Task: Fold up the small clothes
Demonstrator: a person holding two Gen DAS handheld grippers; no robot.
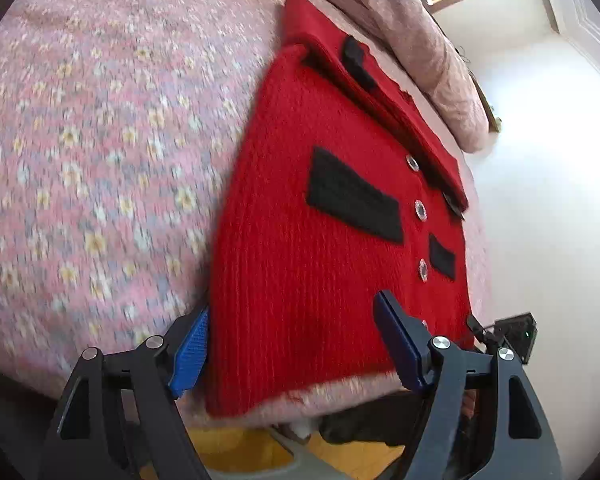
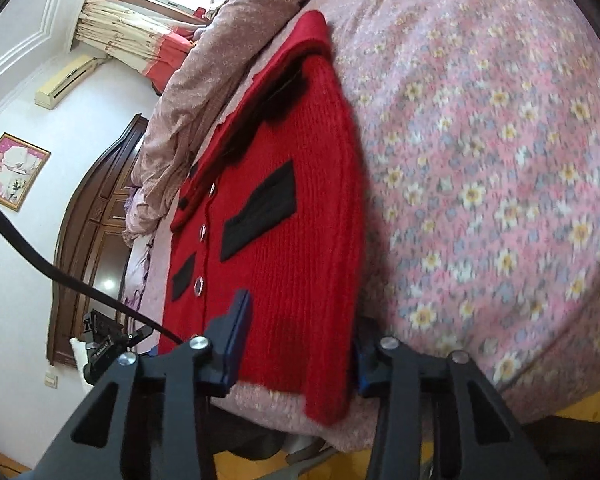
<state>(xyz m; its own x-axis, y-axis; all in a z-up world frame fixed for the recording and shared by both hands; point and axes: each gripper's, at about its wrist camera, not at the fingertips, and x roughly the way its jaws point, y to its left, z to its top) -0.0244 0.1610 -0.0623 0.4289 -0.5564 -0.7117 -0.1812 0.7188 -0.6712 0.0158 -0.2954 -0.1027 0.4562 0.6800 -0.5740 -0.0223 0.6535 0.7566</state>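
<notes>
**Spotter:** Where's the garment sitting?

**Operator:** The red knitted cardigan with black patch pockets and clear buttons (image 1: 300, 280) lies flat on the pink floral bedspread (image 1: 100, 160), its hem right at the near edge of the bed. Its collar end points away from me, toward the crumpled beige quilt (image 1: 420, 40).

**Spotter:** And your tongs?

**Operator:** My left gripper (image 1: 292, 344) stands wide. One blue pad (image 1: 190, 356) is at the cardigan's outer edge and the other is over the knit near the button line, neither pressing. My right gripper (image 2: 300, 344) is narrower and straddles the opposite hem corner, one finger on top and the far pad mostly hidden behind the fabric. I can't tell whether it's actually pinching.

**Spotter:** What worries you?

**Operator:** The hem is close to the drop. If I drag it toward me, I reckon the knit slides off the bed. The left could also close on bedspread along with wool, so the cover would lift too. And if only one side has hold, the fold would go skew and the front would bunch at the buttons.
</notes>
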